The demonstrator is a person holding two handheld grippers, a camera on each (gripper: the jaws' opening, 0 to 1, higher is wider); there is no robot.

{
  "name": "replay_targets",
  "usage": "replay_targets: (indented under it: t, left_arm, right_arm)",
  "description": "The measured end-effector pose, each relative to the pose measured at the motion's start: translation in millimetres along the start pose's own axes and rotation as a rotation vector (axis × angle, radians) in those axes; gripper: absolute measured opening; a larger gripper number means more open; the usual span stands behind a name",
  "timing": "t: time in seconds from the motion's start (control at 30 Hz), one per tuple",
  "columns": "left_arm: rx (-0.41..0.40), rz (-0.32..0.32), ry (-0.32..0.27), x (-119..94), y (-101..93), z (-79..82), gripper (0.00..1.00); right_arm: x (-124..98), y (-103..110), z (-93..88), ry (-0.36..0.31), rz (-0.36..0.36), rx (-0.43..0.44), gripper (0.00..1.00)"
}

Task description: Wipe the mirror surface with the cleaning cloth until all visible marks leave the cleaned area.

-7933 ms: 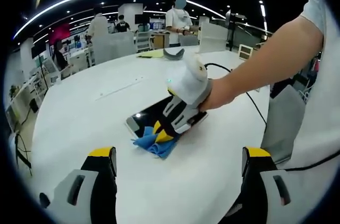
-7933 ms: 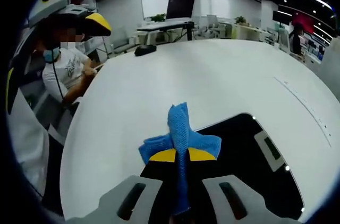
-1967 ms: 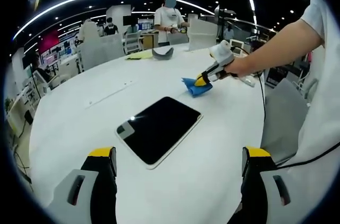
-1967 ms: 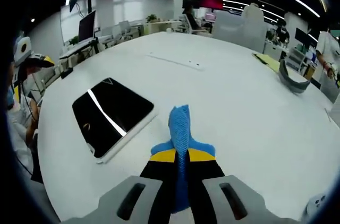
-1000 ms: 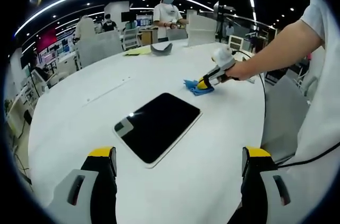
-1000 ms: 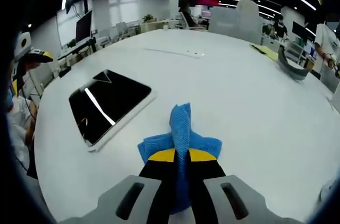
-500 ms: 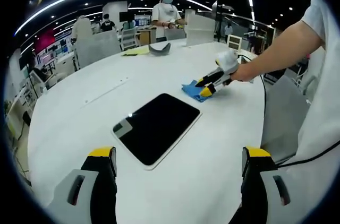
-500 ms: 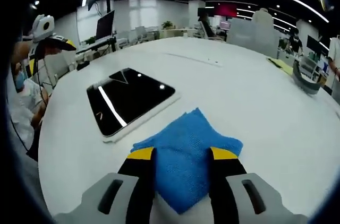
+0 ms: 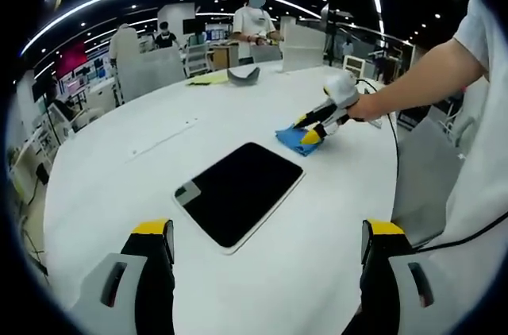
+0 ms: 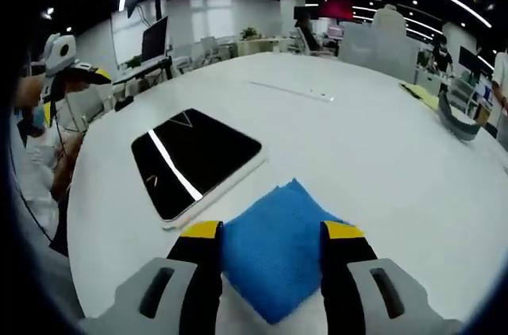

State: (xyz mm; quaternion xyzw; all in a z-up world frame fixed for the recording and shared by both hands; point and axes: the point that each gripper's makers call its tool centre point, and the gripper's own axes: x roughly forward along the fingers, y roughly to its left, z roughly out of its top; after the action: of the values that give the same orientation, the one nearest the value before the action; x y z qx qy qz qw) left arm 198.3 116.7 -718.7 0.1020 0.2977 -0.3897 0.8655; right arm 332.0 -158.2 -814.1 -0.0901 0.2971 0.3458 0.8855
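Your right gripper (image 10: 271, 232) stands spread, its jaws either side of the folded blue cleaning cloth (image 10: 278, 244) lying on the white table (image 10: 381, 160) just beside the dark rectangular mirror (image 10: 194, 160). Your left gripper (image 9: 266, 232) hangs spread and empty. If you draw back low, a jaw may snag the cloth and drag it toward the table edge.

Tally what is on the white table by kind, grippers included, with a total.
Mirror: 1
Blue cloth: 1
Grey curved object at the far edge: 1
Yellow sheet beside it: 1
Left gripper, right gripper: 2
Total: 6
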Motion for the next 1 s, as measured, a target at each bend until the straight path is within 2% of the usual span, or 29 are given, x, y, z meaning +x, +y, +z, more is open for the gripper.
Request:
replay_targets:
  t: [0.07,0.1,0.17,0.3,0.37,0.43,0.53,0.57,0.6,0.67,0.73,0.8,0.97,1.0]
  left_arm:
    - [-0.019,0.008,-0.026,-5.6,-0.2,5.2,0.99]
    - [-0.011,0.010,-0.026,-8.7,0.2,5.6,0.99]
    - [0.004,0.036,-0.025,-14.4,8.0,6.4,0.99]
    - [0.001,0.066,-0.037,-27.0,15.8,12.4,0.99]
    - [0.010,0.078,-0.016,-31.0,16.5,7.7,0.99]
    - [0.001,0.074,-0.014,-34.8,15.0,5.2,0.99]
    - [-0.035,0.080,-0.042,-41.3,14.1,6.0,0.98]
    - [-0.052,0.078,-0.052,-42.7,13.1,6.3,0.98]
    - [-0.067,0.080,-0.067,-44.2,12.1,6.3,0.99]
    - [-0.076,0.074,-0.073,-44.5,9.5,2.7,0.99]
    - [-0.097,0.083,-0.086,-42.9,10.1,-0.6,0.99]
    - [-0.106,0.088,-0.083,-42.3,8.9,-2.1,0.99]
    - [-0.113,0.112,-0.094,-45.2,9.2,-0.3,0.98]
    - [-0.109,0.117,-0.095,-46.0,9.6,-0.3,0.98]
  right_arm:
    - [-12.6,2.8,13.5,-0.013,-0.008,-0.008,0.49]
    - [-21.3,7.2,24.3,-0.042,-0.008,-0.012,0.49]
    - [-36.1,16.8,33.7,-0.047,-0.006,-0.017,0.51]
    - [-59.6,35.7,43.0,-0.047,-0.015,-0.036,0.62]
    - [-71.9,49.4,43.2,-0.035,-0.018,-0.033,0.69]
    - [-82.7,62.1,45.7,-0.055,-0.030,-0.024,0.74]
    - [-99.7,81.7,42.9,-0.092,-0.057,-0.001,0.77]
    - [-102.5,86.8,44.7,-0.125,-0.060,0.031,0.78]
    - [-104.5,92.7,42.7,-0.135,-0.052,0.061,0.79]
    - [-109.5,99.2,32.5,-0.128,-0.057,0.062,0.79]
    - [-112.6,103.8,23.3,-0.115,-0.049,0.099,0.76]
    - [-117.2,103.8,23.5,-0.134,-0.050,0.093,0.76]
    - [-123.6,94.6,21.2,-0.137,-0.056,0.095,0.82]
    - [-125.5,90.1,23.4,-0.157,-0.071,0.090,0.87]
